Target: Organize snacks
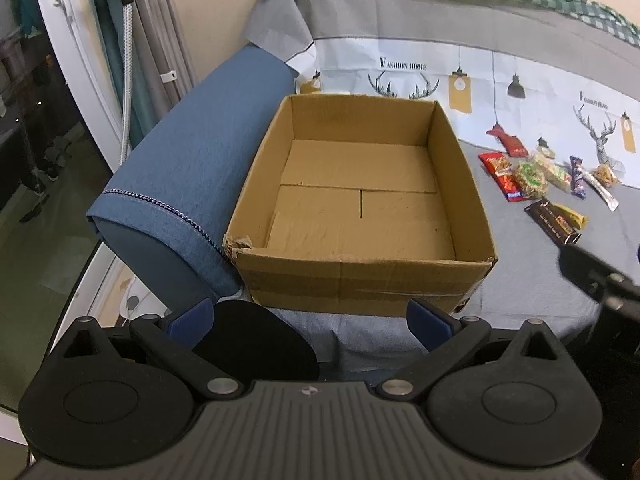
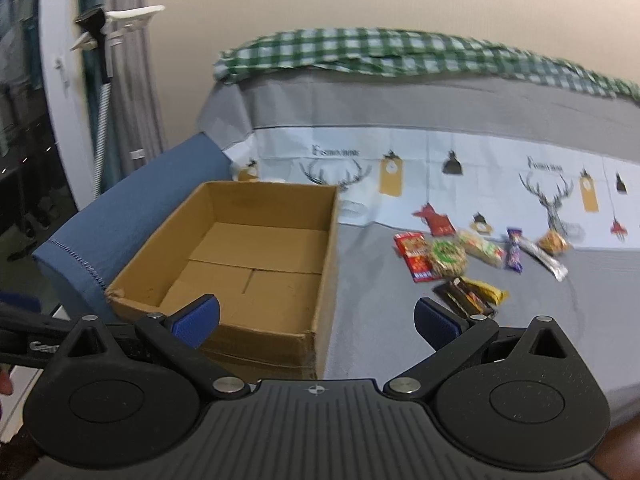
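Grey cloth covers the seat of a sofa, w/ a blue armrest on the left and a printed deer-and-lamp sheet draped over the backrest. Nearest to us, left gripper hangs just in front of the near wall of the cardboard box, blue pads spread wide, nothing between them. Right gripper likewise gaping wide and empty, hovering over the box's near right corner and the cloth beside it; its black body pokes into the left wrist view at the right edge. Box sits hard against the armrest at the left end of the seat, flaps gone, near left corner torn, inside bare cardboard. Moving out to the right of the box, well apart from it: the snacks, all loose on the cloth. Closest is a dark brown bar lying w/ a yellow packet, touching. Just beyond, a red packet w/ a round green-labelled cake overlapping its right side, then a pale green-and-white pack. Further right a purple bar, a long silver stick pack and a small clear bag of brown bits. Right wrist view is blurred, so labels unreadable. At the far top, a green checked cloth runs along the backrest's upper edge.
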Tool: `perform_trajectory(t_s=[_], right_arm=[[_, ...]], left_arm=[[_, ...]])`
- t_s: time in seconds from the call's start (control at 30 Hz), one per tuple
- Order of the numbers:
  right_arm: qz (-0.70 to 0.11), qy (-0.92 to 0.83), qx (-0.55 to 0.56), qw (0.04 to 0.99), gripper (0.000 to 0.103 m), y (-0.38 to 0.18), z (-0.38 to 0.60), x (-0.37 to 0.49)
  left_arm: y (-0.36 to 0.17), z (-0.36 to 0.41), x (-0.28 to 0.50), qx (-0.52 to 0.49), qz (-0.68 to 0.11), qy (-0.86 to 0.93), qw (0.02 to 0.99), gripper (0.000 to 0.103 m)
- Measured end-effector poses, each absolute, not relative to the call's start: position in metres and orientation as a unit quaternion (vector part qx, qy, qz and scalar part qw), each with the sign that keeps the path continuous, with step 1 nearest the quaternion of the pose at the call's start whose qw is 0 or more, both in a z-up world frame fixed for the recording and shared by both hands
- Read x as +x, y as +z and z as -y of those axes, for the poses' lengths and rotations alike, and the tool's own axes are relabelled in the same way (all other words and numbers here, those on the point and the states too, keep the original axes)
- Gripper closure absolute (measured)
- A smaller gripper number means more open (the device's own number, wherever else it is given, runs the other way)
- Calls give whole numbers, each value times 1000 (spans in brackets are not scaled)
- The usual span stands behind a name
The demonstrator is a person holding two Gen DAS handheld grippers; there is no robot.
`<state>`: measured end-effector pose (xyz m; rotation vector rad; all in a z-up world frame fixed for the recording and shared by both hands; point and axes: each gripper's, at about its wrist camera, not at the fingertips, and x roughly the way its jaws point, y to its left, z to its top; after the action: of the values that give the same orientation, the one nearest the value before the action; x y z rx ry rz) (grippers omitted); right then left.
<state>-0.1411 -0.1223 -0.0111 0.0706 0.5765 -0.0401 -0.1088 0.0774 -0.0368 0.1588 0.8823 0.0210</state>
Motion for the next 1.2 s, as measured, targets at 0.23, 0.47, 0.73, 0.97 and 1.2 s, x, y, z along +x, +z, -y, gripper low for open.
perform_trajectory(t_s=[0.23,0.47,0.73,0.97,1.2], right_arm=[[-271,-83,67,957,0,-36,169,-127],[-288,-174,99,936,0,-81,259,-81],[-324,-201,84,921,1,-158,379,34],[-406,-156,114,893,4,-226,415,97],[-402,-128,83,903,81,-234,426,95]], left_arm=[[-41,-62,-95,93,-438,21,894,0],[-35,-32,-61,103,-447,23,888,0],[-30,29,-16,118,-472,7,873,0],[-43,98,27,152,-480,-8,864,0],[-71,175,72,158,-471,-44,867,0]])
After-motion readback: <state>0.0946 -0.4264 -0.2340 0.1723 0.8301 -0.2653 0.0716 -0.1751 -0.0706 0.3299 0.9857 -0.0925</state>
